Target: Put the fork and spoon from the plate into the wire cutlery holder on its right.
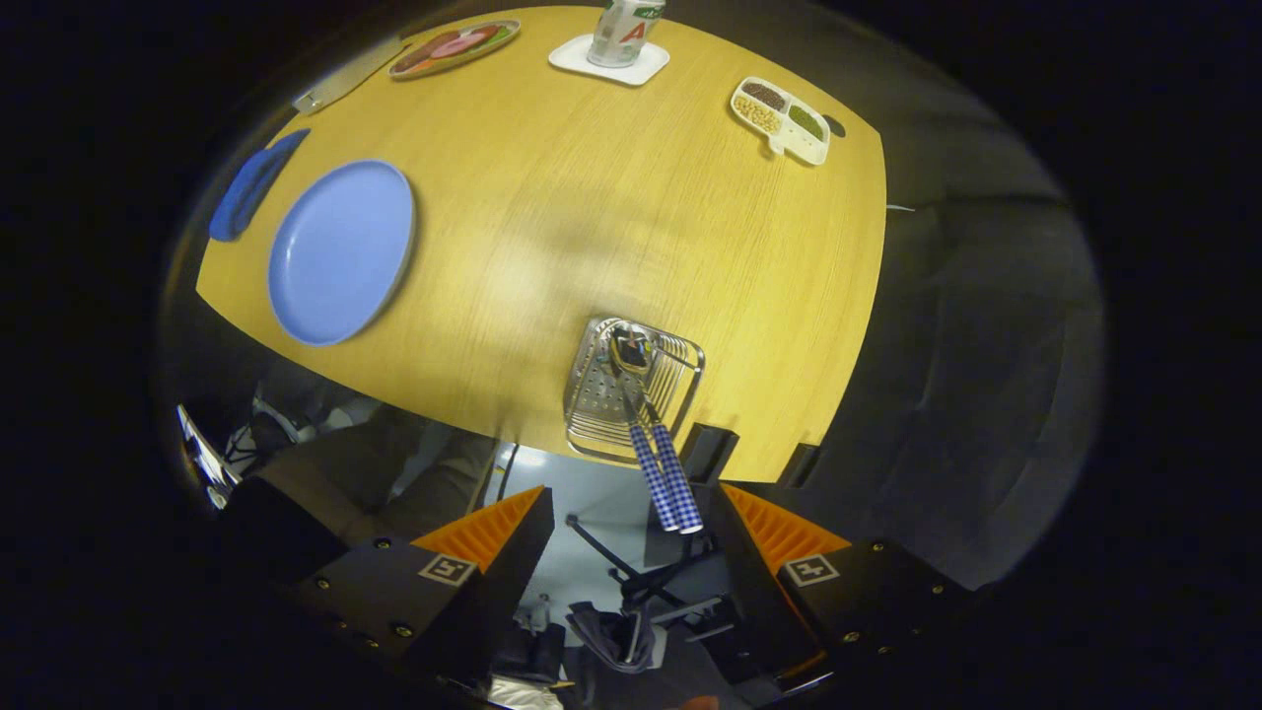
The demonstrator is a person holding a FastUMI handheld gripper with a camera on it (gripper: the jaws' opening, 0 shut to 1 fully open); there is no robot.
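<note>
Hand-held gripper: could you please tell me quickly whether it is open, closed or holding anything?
Hand-held gripper: open, holding nothing; the fork and spoon stand in the wire cutlery holder ahead.

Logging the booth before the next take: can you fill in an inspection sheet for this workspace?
Surface: wooden table, bare around the middle.
Job's things: fork and spoon stand in the wire cutlery holder, checked handles sticking out; blue plate left of it holds nothing.
Clutter: divided snack tray, can on a white coaster, oval dish, blue cloth.
Grippers: gripper open, fingers on nothing, handles between them.
Cables: nothing seen.
Surroundings: a person's legs, chair base on the floor.
</note>
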